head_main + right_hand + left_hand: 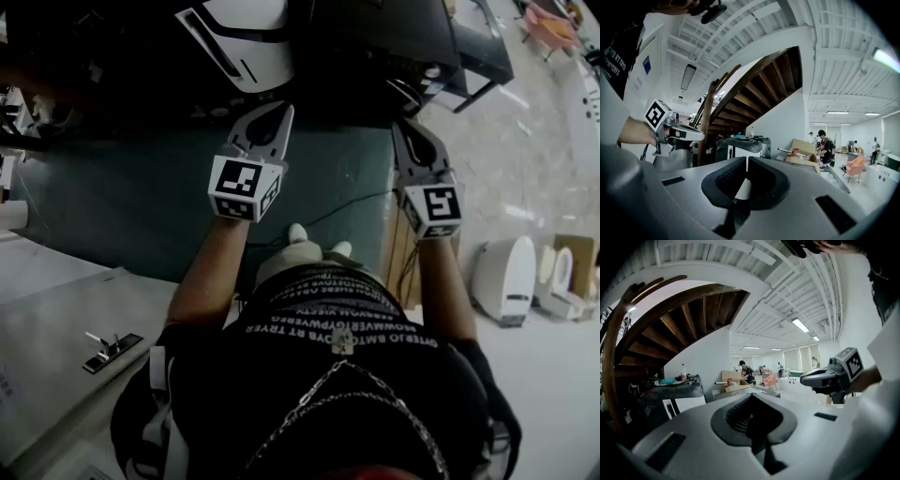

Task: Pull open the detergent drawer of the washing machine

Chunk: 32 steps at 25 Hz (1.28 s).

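White washer (246,37) cut off @ top edge.

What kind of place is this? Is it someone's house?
Probably not a house. It looks like a big open office or workshop hall: a curved brown wooden staircase, long white ceiling strip lights, and a person in black standing by an open brown cardboard box.

Your grippers: left gripper (283,112) left of right gripper (401,127), apart.
Washing machine (239,37): ahead of your left gripper, not touching.
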Available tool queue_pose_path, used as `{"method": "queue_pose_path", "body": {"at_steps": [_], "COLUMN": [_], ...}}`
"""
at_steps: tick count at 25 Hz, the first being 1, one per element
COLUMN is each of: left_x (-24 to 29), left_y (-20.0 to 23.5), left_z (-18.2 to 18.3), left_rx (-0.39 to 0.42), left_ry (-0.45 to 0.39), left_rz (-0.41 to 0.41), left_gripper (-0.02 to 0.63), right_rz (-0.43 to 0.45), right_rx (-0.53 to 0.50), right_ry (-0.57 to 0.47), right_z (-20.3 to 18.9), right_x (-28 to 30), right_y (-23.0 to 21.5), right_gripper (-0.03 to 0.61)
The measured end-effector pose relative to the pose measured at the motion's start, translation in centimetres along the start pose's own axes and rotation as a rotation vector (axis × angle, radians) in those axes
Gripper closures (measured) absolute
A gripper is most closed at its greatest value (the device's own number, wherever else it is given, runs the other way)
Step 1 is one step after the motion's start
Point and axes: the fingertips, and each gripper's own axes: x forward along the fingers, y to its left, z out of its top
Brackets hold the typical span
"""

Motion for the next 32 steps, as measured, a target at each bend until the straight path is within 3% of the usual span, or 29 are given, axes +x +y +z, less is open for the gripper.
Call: {"method": "queue_pose_path", "body": {"at_steps": [8, 17, 32], "left_x": [0.2, 1.4, 1.2], "left_y": [4.9, 8.9, 13.7], "left_z": [0.8, 0.3, -1.3], "left_rx": [-0.017, -0.017, -0.049], "left_ry": [-0.059, -0.078, -0.088], "left_rz": [0.011, 0.001, -0.050], "left_gripper": [0.609, 0.609, 0.609], "right_rz": [0.023, -0.041, -0.100], "right_rx": [0.047, 0.055, 0.068], "right_ry": [-0.002, -0.031, 0.011], "right_z": [1.7, 2.1, 2.8], "right_x": [4.1, 8.4, 11.1], "right_y": [2.1, 1.8, 4.6], "right_gripper": [0.563, 0.563, 0.563]}}
